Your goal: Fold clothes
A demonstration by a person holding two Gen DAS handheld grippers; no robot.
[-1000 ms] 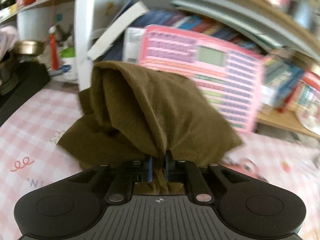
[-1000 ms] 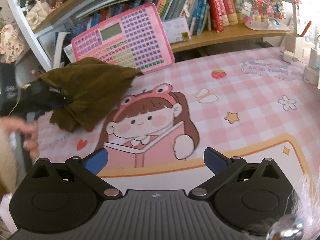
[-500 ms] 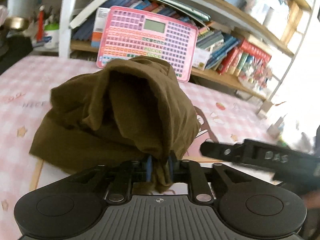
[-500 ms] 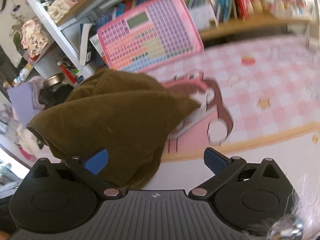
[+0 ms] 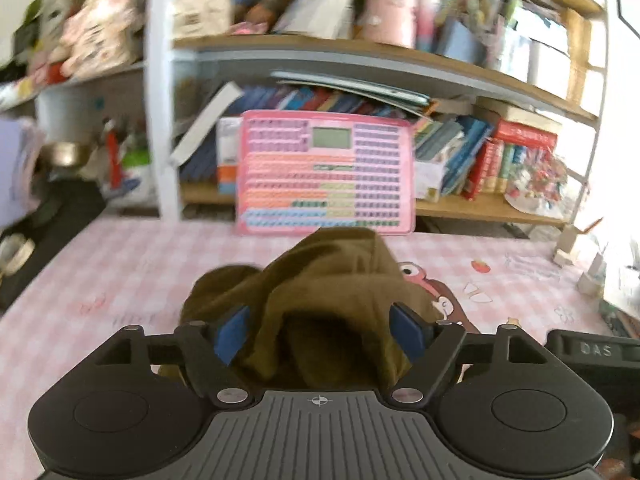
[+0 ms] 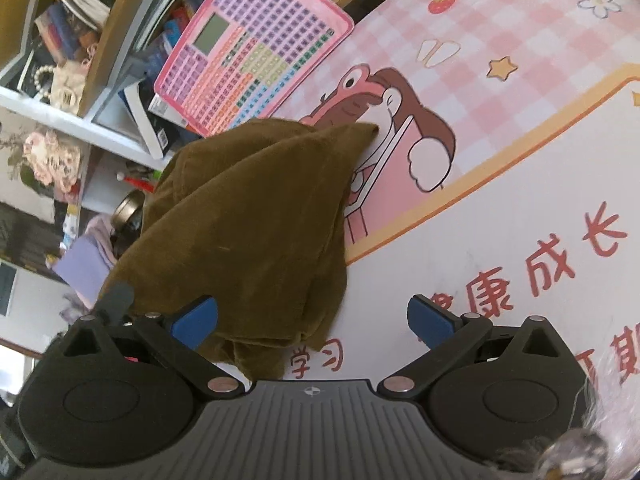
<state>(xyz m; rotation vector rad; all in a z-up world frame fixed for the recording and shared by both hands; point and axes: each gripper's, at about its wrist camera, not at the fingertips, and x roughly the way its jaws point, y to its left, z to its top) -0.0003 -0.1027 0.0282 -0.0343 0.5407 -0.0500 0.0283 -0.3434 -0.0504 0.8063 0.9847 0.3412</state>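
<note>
Lying bunched on the desk mat (image 6: 500,240), the brown garment (image 6: 248,220) sits between both wide-open grippers, left gripper (image 5: 320,332) and right gripper (image 6: 312,320).

Daylight floods in from my right, washing out the far right of my left camera's view. The shelves (image 5: 360,52) ahead of my left gripper (image 5: 320,332) are motion-blurred. Both views bend strongly at the edges.
</note>
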